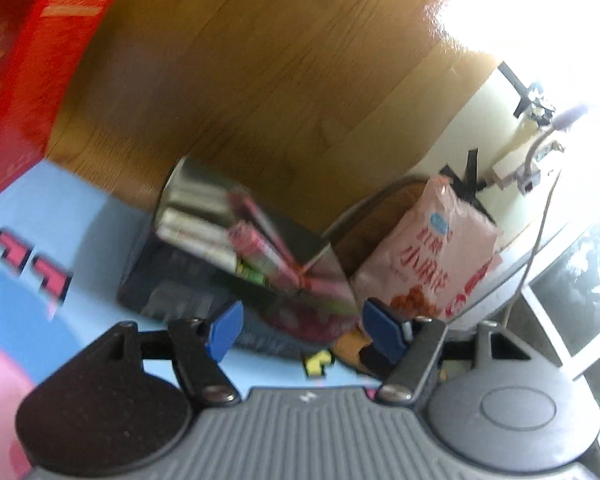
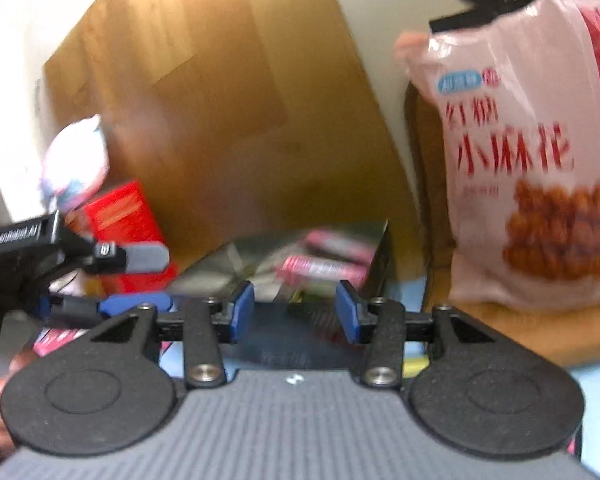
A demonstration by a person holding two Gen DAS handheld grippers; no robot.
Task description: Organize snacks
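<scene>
A dark open box (image 1: 204, 240) holds pink snack packs (image 1: 260, 248) and pale packs; it lies on a light blue mat (image 1: 72, 216). A pink snack bag (image 1: 428, 252) with red print stands to its right. My left gripper (image 1: 300, 332) is open and empty, just short of the box. In the right wrist view the box (image 2: 300, 260) with its pink packs (image 2: 324, 268) lies ahead, the pink bag (image 2: 532, 152) stands at the right. My right gripper (image 2: 296, 312) is open and empty before the box. The left gripper (image 2: 136, 280) shows at the left, open.
A large red carton (image 1: 40, 60) stands at the left and also shows in the right wrist view (image 2: 124, 216). The floor (image 1: 280, 80) is wood. A wooden stool or board (image 2: 520, 328) bears the pink bag. Cables and a socket (image 1: 520, 168) lie by the wall.
</scene>
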